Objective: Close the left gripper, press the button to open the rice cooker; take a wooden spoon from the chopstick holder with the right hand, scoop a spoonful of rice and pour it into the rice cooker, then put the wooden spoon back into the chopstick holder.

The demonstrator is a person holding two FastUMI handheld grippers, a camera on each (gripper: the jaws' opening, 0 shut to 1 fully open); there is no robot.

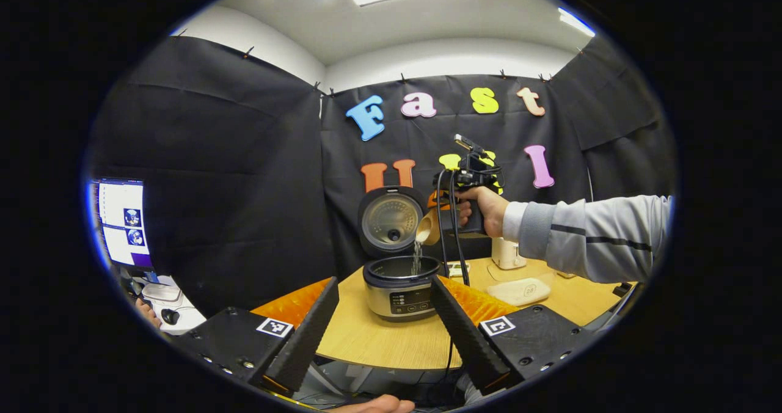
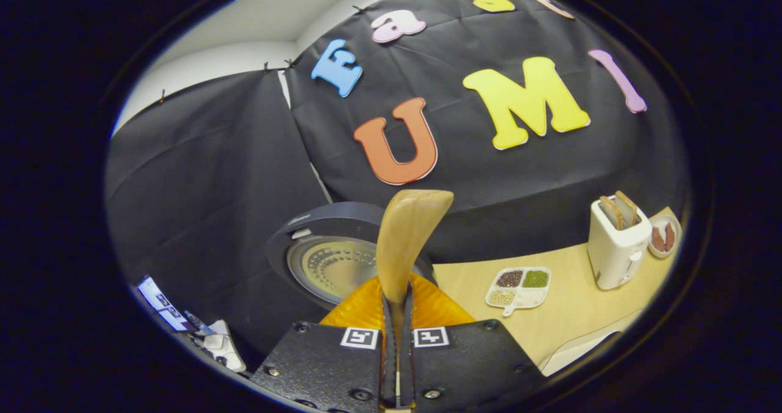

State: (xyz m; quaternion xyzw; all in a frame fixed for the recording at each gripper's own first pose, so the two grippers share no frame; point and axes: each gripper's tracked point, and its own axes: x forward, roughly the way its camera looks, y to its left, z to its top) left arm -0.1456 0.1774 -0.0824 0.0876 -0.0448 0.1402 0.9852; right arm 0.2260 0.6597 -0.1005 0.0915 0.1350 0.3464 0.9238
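Black cloth walls close in a booth around a round wooden table point(image 1: 379, 339), lit from a ceiling panel. On that table stands the rice cooker point(image 1: 400, 288), its lid point(image 1: 391, 220) swung up, so the button press is done. Above its open pot I hold the wooden spoon point(image 1: 427, 228) tipped over, and a thin stream of rice point(image 1: 417, 257) falls from the bowl into the pot: this is the pouring step. In the right gripper view the spoon's handle runs down between the fingers of my right gripper point(image 2: 397, 333), which clench it on both sides. My left gripper point(image 1: 382, 315) hangs back from the cooker, well apart from it, its fingers spread with nothing between them. Further out on the table are a divided dish of grains point(image 2: 518, 286), a white toaster point(image 2: 617, 242) with slices in its slots, and a small plate point(image 2: 665, 237) just beside it. I judge that what is left is emptying the spoon and returning it to the chopstick holder, which I cannot pick out here.
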